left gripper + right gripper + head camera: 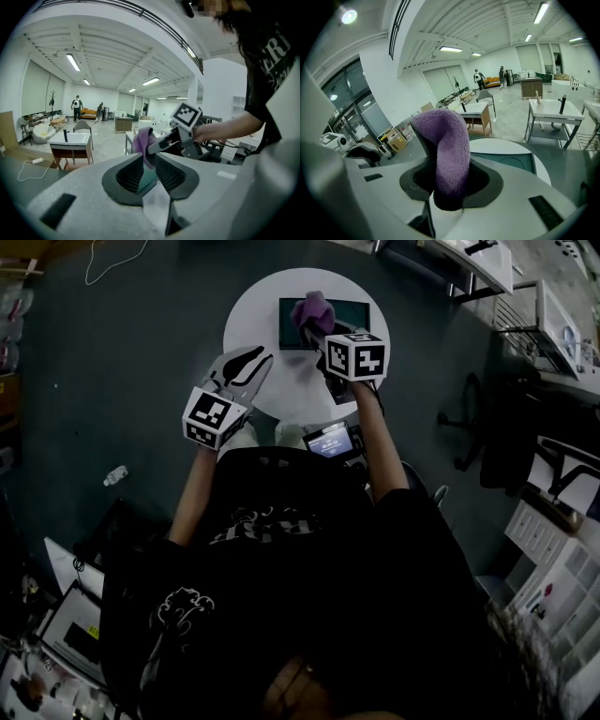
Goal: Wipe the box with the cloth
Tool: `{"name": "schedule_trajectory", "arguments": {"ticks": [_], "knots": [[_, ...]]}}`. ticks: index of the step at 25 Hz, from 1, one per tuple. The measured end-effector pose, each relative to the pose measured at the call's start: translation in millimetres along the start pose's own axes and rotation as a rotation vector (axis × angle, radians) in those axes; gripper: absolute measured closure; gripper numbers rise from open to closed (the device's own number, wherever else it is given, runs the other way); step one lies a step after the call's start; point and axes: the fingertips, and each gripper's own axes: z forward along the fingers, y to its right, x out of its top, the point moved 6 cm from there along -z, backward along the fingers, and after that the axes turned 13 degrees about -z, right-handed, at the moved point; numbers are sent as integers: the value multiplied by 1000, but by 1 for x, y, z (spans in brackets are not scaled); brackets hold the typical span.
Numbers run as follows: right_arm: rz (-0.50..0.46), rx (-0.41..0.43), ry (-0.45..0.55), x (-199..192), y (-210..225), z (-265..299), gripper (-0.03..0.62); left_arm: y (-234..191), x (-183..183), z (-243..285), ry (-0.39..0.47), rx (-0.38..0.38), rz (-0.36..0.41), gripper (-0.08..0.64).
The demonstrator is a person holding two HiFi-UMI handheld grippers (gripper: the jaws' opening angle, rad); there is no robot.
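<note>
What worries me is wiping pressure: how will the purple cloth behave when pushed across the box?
Probably floppy: the cloth bends over above the jaws of the right gripper. Its fleecy pile suggests it is light and grips rather than slides.

We are seeing the box (pixel 349 311) lying on the far half of the round counter (pixel 246 315). The cloth (pixel 313 313), in the jaws of the right hand-held gripper (pixel 319 332), is sitting over the box's left part. The left hand-held gripper (pixel 251 362) is hovering to their left, over the counter's near side.
</note>
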Motion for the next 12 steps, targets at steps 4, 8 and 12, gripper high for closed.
{"name": "schedule_trajectory", "arguments": {"ticks": [4,8,12], "knots": [[25,18,-34,2,11,48,483,-1,-1,-2,-10,31,-13,485],[58,24,-82,-2,13,89,483,-9,-3,-3,-15,36,-44,485],[80,2,-157,-16,14,113,483,-13,-2,-2,-14,5,-52,485]]}}
